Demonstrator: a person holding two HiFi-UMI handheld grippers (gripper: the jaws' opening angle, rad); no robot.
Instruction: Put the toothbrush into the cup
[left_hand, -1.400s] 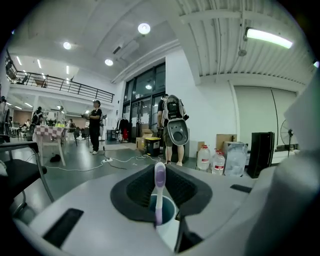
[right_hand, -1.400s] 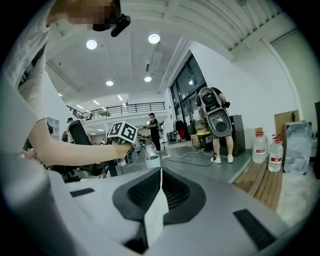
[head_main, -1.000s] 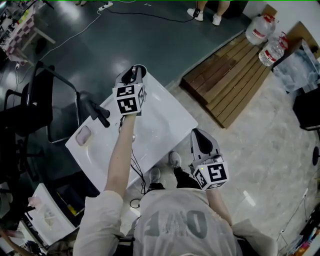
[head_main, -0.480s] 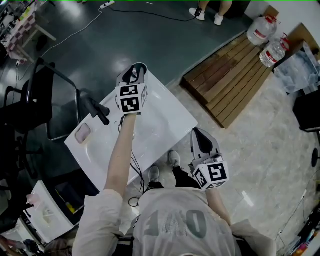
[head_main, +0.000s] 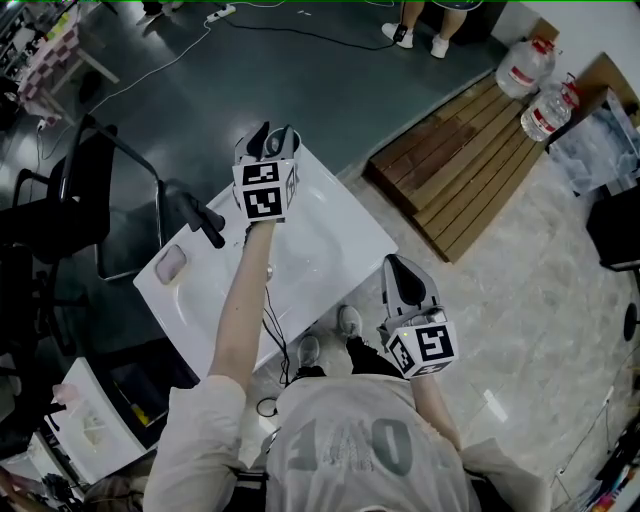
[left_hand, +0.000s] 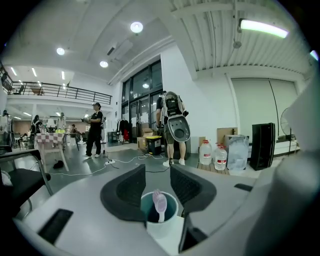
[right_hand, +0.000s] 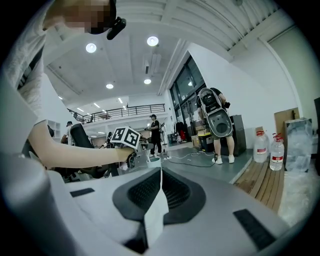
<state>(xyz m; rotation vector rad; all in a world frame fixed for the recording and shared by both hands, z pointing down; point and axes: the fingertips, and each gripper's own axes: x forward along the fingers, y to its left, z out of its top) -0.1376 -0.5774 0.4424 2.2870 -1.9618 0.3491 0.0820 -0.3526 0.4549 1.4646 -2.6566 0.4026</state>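
Observation:
My left gripper (head_main: 272, 140) hovers over the far end of the white washbasin (head_main: 330, 240). Its jaws are opening, and nothing is pressed between the pads. In the left gripper view a teal-lined white cup (left_hand: 160, 222) stands just below and beyond the left gripper (left_hand: 157, 175). A pale pink toothbrush (left_hand: 160, 202) rests head-up inside the cup. The head view hides the cup under the gripper. My right gripper (head_main: 400, 270) is shut and empty at the basin's near right side. From the right gripper (right_hand: 160, 172) I see the cup (right_hand: 153, 161) far off beside the left hand.
A black tap (head_main: 200, 220) and a pink soap dish (head_main: 170, 265) sit at the basin's left end. A black chair (head_main: 90, 200) stands left of it. A wooden pallet (head_main: 460, 160) and water bottles (head_main: 520, 65) lie to the right. People stand far back.
The left gripper's jaws have spread apart and the gripper has lifted slightly. The toothbrush is let go and stands in the cup. The right gripper stays still.

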